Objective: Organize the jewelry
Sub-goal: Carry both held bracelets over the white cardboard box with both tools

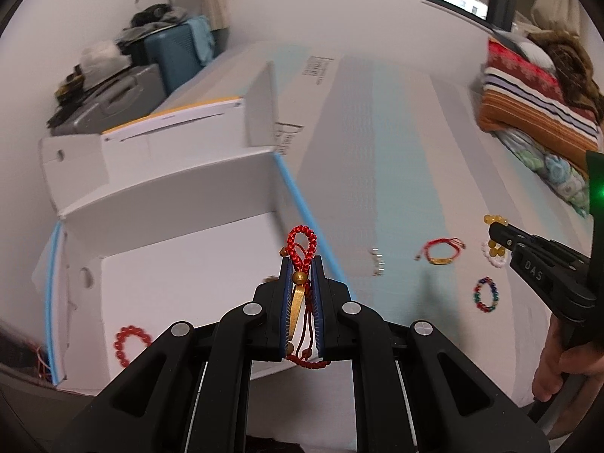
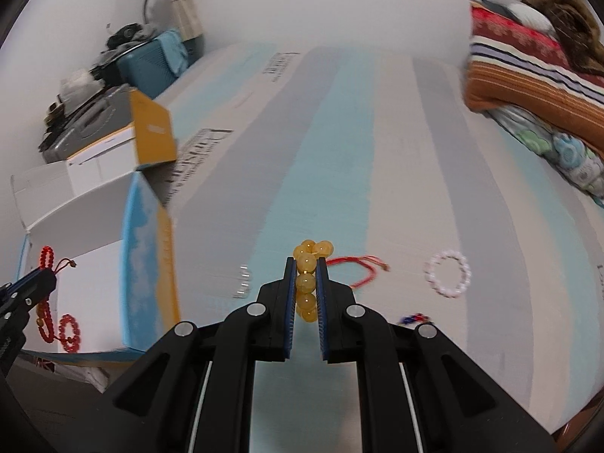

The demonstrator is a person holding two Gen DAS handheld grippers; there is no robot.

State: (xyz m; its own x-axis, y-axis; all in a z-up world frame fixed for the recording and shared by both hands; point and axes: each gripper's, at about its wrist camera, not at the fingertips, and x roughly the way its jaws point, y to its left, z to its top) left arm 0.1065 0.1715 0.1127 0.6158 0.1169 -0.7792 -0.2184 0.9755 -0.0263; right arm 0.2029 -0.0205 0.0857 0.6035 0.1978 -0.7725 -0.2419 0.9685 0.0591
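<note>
Jewelry fills both grippers: the left gripper (image 1: 301, 264), low and central in its view, pinches a red braided bracelet (image 1: 302, 243) over the white box (image 1: 181, 275), while the right gripper (image 2: 305, 264) clamps a yellow bead bracelet (image 2: 307, 264) above the striped sheet (image 2: 339, 132).

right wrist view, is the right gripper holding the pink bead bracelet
No, the right gripper is shut on a yellow bead bracelet, while the pink bead bracelet lies apart on the striped surface.
</note>
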